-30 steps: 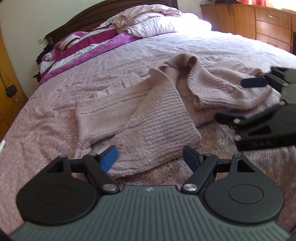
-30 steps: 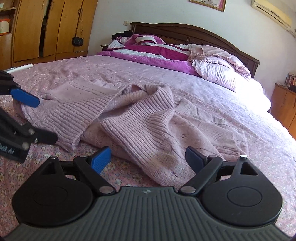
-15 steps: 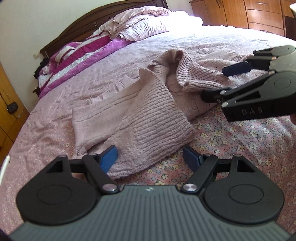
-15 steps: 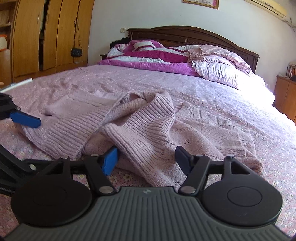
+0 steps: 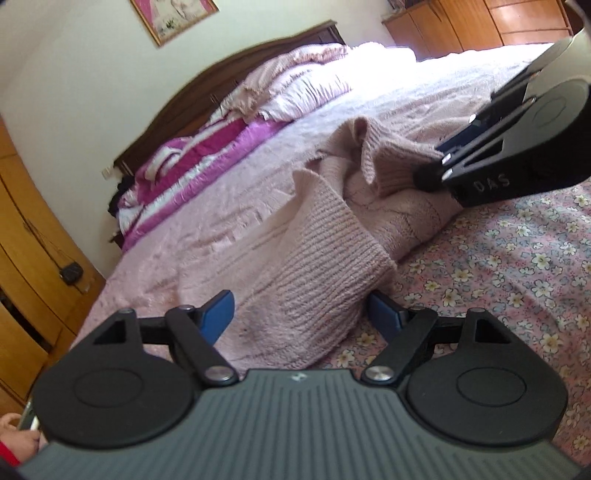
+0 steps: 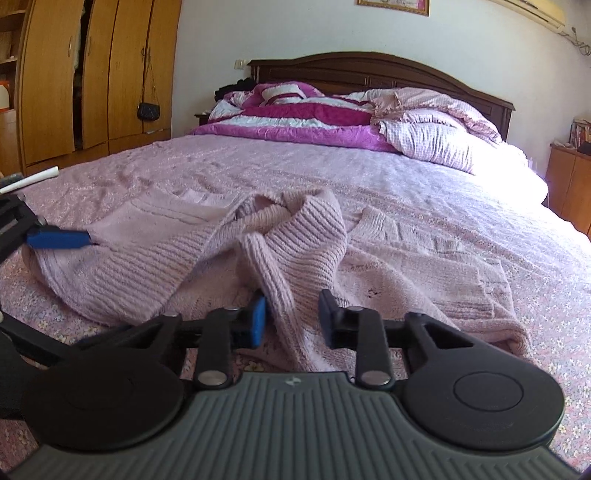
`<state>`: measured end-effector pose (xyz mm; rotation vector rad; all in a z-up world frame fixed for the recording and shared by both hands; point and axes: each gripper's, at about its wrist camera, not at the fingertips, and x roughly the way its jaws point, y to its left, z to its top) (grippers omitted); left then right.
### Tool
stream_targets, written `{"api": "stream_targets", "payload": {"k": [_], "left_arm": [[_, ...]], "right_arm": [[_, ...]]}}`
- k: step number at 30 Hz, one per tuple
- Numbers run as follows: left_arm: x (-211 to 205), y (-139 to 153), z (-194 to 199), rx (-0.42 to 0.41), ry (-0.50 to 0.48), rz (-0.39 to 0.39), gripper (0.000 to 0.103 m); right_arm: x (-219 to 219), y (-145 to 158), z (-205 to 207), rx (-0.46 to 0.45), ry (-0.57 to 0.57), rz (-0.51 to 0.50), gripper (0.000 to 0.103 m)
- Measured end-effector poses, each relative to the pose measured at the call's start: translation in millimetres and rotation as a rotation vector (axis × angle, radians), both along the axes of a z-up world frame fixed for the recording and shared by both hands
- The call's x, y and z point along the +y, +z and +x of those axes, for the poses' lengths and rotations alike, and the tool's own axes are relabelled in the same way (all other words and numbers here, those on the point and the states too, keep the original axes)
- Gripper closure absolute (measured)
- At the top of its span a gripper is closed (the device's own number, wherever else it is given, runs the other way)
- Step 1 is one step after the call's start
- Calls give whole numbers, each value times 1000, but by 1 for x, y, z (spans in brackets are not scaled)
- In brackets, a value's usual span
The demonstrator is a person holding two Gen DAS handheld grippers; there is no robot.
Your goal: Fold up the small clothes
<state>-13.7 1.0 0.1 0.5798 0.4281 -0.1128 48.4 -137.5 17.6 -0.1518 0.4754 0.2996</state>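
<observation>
A pink knit sweater (image 5: 332, 258) lies crumpled on the bed (image 6: 332, 170). My left gripper (image 5: 301, 314) is open, low over the floral sheet, with a ribbed end of the sweater lying between its blue fingers and touching neither pad. My right gripper (image 6: 291, 317) is closing its jaws on a ribbed fold of the sweater (image 6: 284, 266). In the left wrist view the right gripper (image 5: 434, 164) pinches that fold and the knit bunches toward its tips. The left gripper's blue finger (image 6: 59, 238) shows at the sweater's left edge.
Folded magenta and pink quilts (image 6: 295, 114) and pillows (image 6: 436, 136) are stacked at the wooden headboard (image 6: 369, 70). A wardrobe (image 6: 92, 77) stands left of the bed, a wooden dresser (image 5: 498, 22) to the right. A hand (image 5: 14, 439) shows at the lower left.
The right gripper's jaws went from wide apart to narrow around the ribbed fold. The left gripper rolled and sank closer to the sweater's ribbed end, its jaws staying wide.
</observation>
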Motion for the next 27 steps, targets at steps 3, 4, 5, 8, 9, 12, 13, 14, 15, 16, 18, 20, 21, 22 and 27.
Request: {"api": "stream_targets", "payload": {"k": [3, 4, 5, 8, 9, 12, 13, 14, 15, 16, 18, 20, 21, 22, 27], "left_arm": [[6, 3, 3, 61, -32, -56, 70], [7, 5, 4, 70, -31, -76, 73], [10, 7, 5, 71, -34, -88, 78], [17, 17, 6, 85, -40, -148, 83], [20, 21, 8, 92, -36, -178, 84], [35, 37, 15, 85, 0, -273, 86], [40, 42, 19, 78, 16, -297, 87], [45, 48, 24, 69, 33, -319, 88], [49, 52, 28, 59, 49, -333, 89], [54, 57, 33, 51, 63, -342, 89], [63, 66, 46, 36, 91, -362, 90], [72, 74, 57, 17, 112, -376, 91], [76, 77, 62, 8, 124, -378, 91], [79, 81, 68, -3, 136, -378, 91], [95, 99, 100, -52, 192, -393, 93]], "right_arm": [[0, -1, 1, 9, 4, 5, 84], [0, -1, 1, 8, 3, 4, 85], [0, -1, 0, 6, 2, 3, 87], [0, 2, -1, -11, -10, -4, 91], [-1, 3, -1, -20, -16, -5, 92], [-6, 10, -1, -50, -40, -6, 93], [-9, 14, -1, -63, -51, -9, 94], [-11, 17, 0, -75, -62, -15, 94], [-13, 20, 1, -86, -72, -24, 94], [-16, 24, 2, -99, -80, -37, 94], [-21, 31, 5, -125, -100, -63, 94], [-28, 39, 10, -158, -124, -93, 94], [-32, 43, 13, -171, -136, -107, 94], [-36, 47, 17, -184, -149, -120, 95], [-58, 64, 44, -246, -210, -203, 95]]}}
